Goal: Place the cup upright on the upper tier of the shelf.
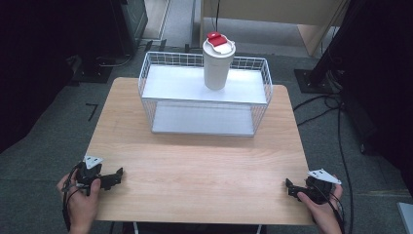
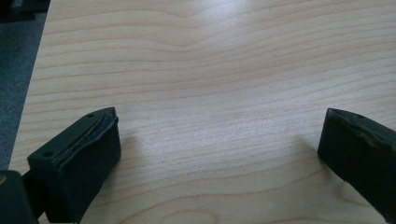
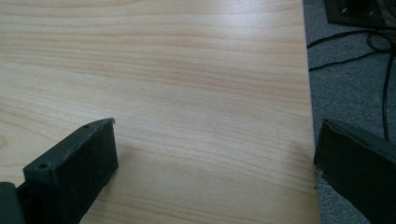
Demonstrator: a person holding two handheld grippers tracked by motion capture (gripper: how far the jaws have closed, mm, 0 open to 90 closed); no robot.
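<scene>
Meanwhile, a white cup point(image 1: 215, 66) with a red-tabbed lid stands upright on the top shelf of a wire rack point(image 1: 204, 92) at the table's point(image 1: 195, 165) far side. Well short of the rack, the left gripper point(image 1: 118, 174) and right gripper point(image 1: 288, 185) rest at the near corners, jaws spread wide and empty. Neither hand looks clearly nearer, with the cup roughly midway between them.

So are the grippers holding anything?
No. The left gripper and right gripper are both open and empty, low over the table. The cup stands untouched on the rack.
</scene>
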